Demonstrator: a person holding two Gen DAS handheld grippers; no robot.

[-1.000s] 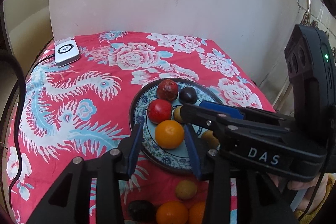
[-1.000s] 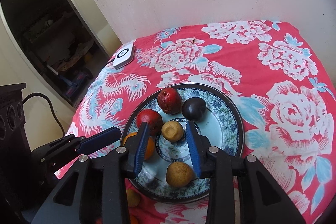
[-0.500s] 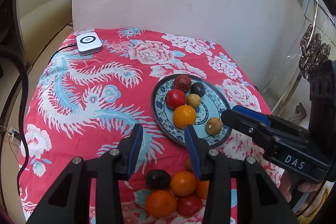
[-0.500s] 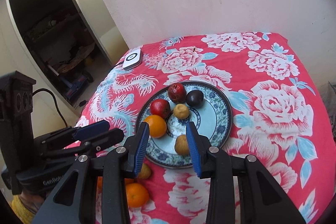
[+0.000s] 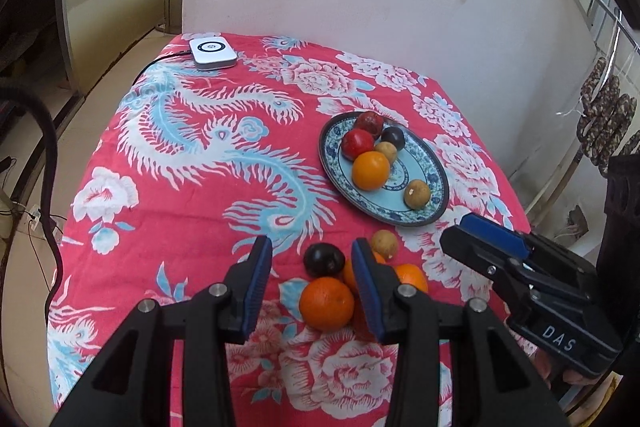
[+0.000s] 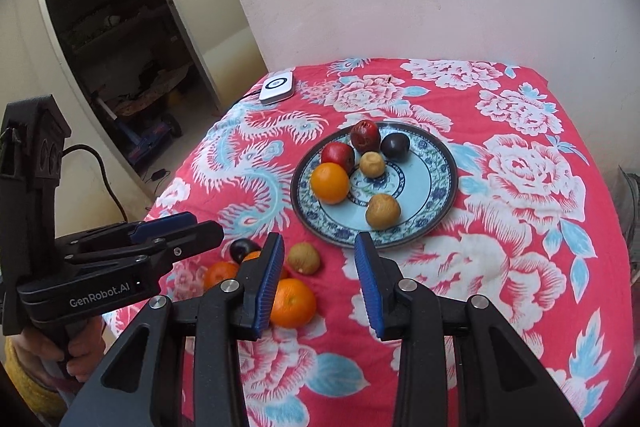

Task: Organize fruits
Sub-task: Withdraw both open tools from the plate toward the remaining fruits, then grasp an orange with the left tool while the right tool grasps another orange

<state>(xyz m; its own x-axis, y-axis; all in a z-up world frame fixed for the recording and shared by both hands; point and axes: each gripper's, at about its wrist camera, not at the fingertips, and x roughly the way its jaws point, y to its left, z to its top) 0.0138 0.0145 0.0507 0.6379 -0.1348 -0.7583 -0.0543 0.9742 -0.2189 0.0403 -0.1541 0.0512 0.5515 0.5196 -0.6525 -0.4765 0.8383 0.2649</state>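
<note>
A blue-patterned plate (image 5: 424,167) (image 6: 424,187) sits right of centre on the red flowered cloth. It holds an orange (image 5: 371,170) (image 6: 330,183), two red fruits, a dark plum (image 6: 395,145) and two tan fruits. Nearer to me lies a loose pile: oranges (image 5: 327,303) (image 6: 294,303), a dark fruit (image 5: 324,259) and a tan fruit (image 6: 304,258). My left gripper (image 5: 310,243) (image 6: 200,227) hovers open above this pile, holding nothing. My right gripper (image 6: 319,241) (image 5: 480,239) hangs open and empty between the pile and the plate's near rim.
A white device (image 5: 212,53) (image 6: 277,87) with a cable lies at the far left corner of the table. A pale wall rises behind. The cloth drops off at left and right edges. A hand (image 6: 60,347) grips the left gripper's handle.
Both grippers have drawn back from over the plate toward the near side. The plate looks smaller and the loose fruit pile has come into full view. The jaw gaps look the same.
</note>
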